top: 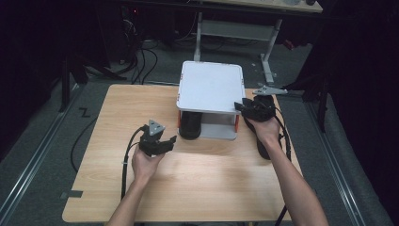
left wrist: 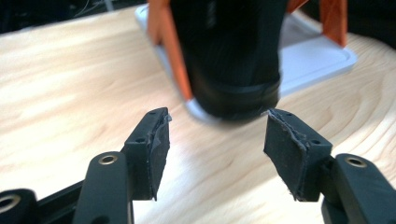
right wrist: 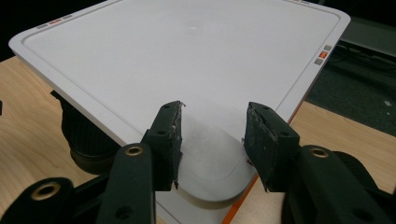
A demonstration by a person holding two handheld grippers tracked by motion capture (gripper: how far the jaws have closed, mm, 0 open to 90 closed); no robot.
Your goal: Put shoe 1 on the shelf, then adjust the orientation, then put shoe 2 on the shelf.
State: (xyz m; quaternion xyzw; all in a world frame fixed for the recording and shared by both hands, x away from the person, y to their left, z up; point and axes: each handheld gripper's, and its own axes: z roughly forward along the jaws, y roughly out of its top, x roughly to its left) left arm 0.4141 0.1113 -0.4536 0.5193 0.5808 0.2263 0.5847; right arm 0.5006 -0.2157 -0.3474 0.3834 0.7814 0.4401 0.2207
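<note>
The left gripper [left wrist: 217,140] is held with its jaws apart and empty, just short of the black shoe [left wrist: 233,56] under the white shelf [top: 210,87] on the desk [top: 202,179]. The right gripper [right wrist: 212,140] is likewise spread apart above the shelf's near corner, nothing gripped.

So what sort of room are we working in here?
Most likely a lab or recording workspace, not a home: a bare wooden table stands on grey carpet, loose cables trail over the floor behind it, and a height-adjustable desk frame sits beyond in a darkened room.
</note>
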